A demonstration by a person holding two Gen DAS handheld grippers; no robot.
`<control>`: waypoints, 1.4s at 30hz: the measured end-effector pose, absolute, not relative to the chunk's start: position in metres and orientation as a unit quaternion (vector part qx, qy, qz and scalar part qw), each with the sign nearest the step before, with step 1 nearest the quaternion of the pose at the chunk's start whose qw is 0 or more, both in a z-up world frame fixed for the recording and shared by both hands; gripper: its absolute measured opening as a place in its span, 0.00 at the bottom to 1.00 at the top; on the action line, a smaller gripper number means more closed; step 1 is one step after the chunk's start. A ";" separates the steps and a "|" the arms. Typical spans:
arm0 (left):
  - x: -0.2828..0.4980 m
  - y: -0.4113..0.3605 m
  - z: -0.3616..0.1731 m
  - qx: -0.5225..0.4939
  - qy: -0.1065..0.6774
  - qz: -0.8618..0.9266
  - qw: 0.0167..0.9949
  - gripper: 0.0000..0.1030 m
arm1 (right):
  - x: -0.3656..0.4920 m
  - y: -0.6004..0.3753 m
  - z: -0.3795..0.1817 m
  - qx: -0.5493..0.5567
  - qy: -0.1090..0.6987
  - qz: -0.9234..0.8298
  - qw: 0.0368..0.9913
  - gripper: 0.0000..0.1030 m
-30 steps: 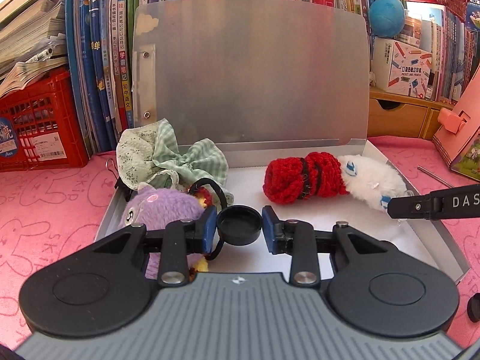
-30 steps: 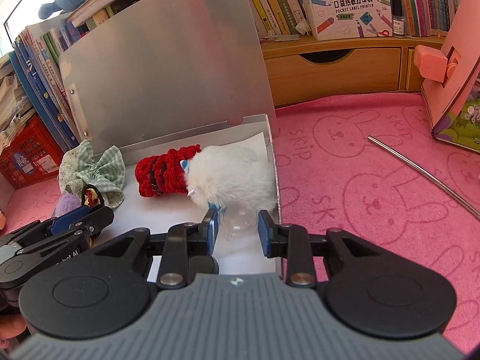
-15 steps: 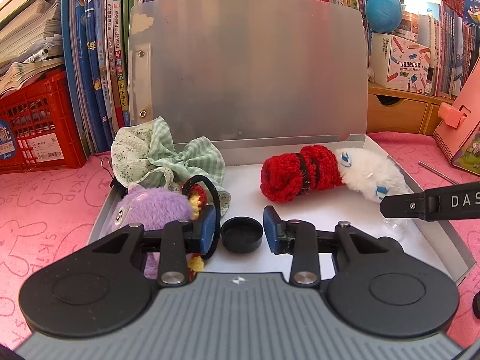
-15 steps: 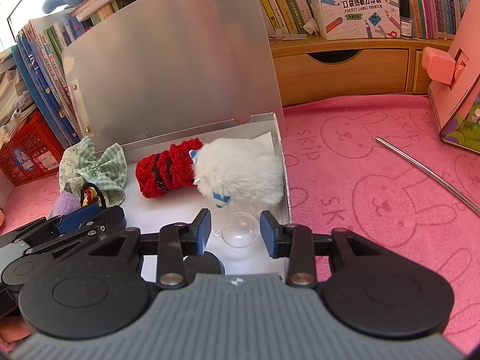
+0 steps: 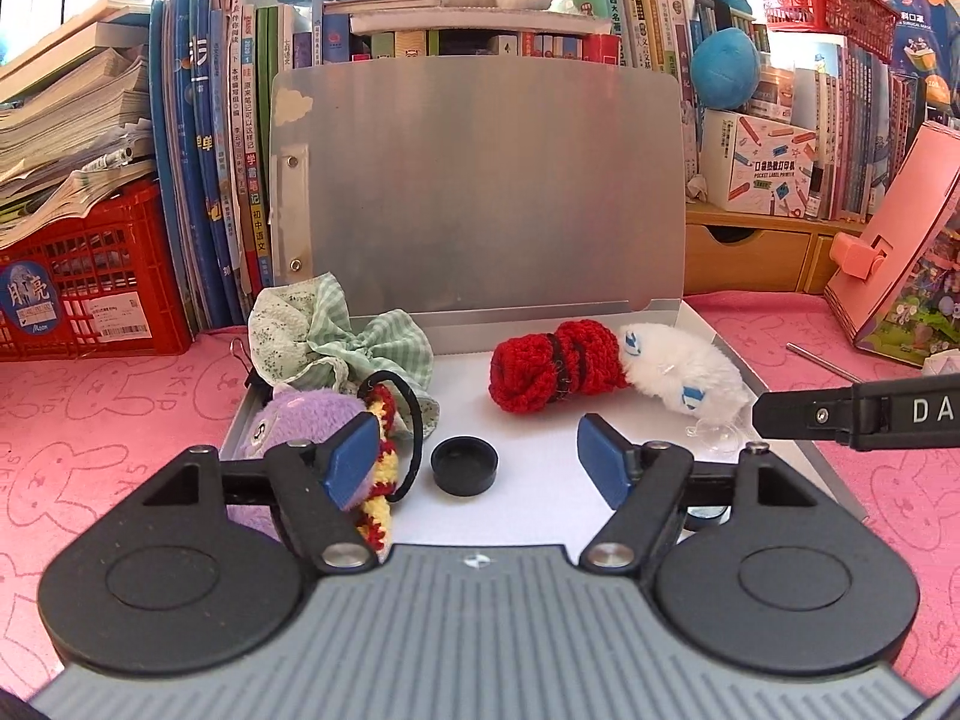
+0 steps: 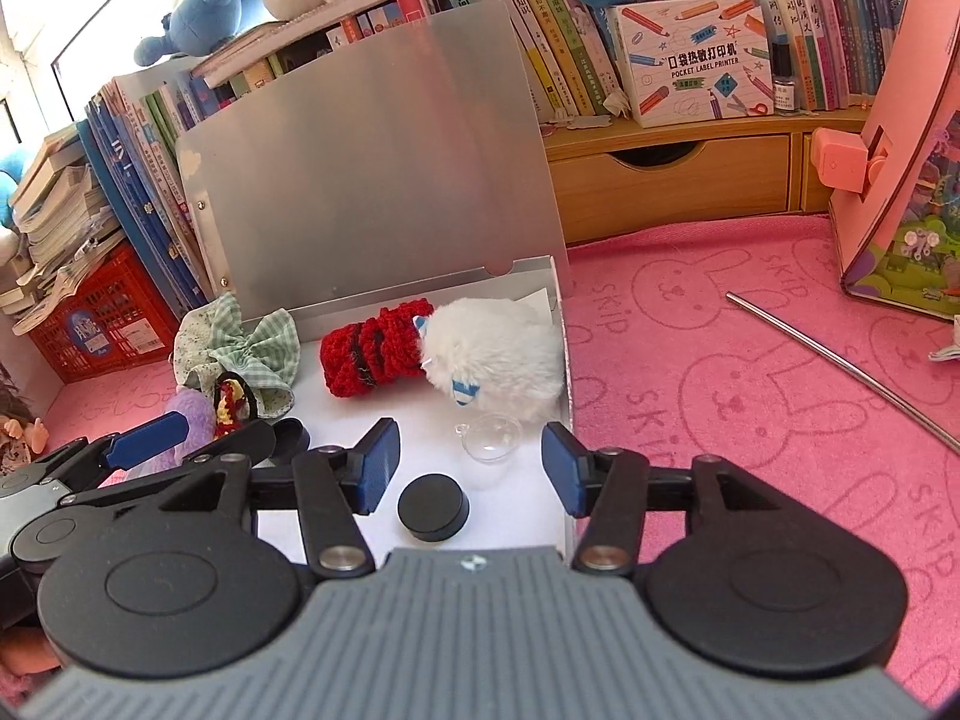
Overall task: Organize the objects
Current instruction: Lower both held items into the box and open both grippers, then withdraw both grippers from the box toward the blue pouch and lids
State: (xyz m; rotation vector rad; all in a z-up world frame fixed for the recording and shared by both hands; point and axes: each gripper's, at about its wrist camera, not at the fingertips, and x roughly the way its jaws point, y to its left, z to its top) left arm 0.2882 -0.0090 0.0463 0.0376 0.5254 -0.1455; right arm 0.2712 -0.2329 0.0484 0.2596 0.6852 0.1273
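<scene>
Two hand-held grippers released, jaws just been opening: left hand-held gripper (image 5: 479,450) behind black cap (image 5: 464,466); right hand-held gripper (image 6: 471,468) behind clear dome (image 6: 487,441), nothing gripped.

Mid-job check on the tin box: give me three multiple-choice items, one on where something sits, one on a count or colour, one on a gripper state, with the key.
1. Where does the clear dome lie?
A. on the pink mat
B. in the tin box, by the white plush
C. on the bookshelf

2. How many black caps lie in the box in the right wrist view?
A. two
B. none
C. five

3. How does the left gripper stand?
A. shut on the cap
B. shut on the green bow
C. open, nothing held

Key: 1 B, the dome rests on the box floor just below the plush. 2 A, one black cap lies near the right gripper, another by the left. 3 C, its jaws, just opened, stand clear of the cap.
</scene>
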 end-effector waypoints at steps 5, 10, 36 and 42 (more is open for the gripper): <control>0.265 -0.011 0.057 0.018 0.254 -0.088 0.963 0.76 | 0.248 -0.234 0.056 0.108 0.318 0.067 0.939 0.67; 0.239 -0.017 0.061 0.024 0.249 -0.106 0.962 0.76 | 0.224 -0.234 0.060 0.089 0.307 0.076 0.944 0.67; 0.139 -0.037 0.041 0.034 0.262 -0.172 0.949 0.85 | 0.149 -0.269 0.036 0.035 0.287 0.057 0.956 0.75; 0.125 -0.046 0.030 0.044 0.272 -0.200 0.940 0.87 | 0.149 -0.275 0.017 0.027 0.306 0.048 0.951 0.76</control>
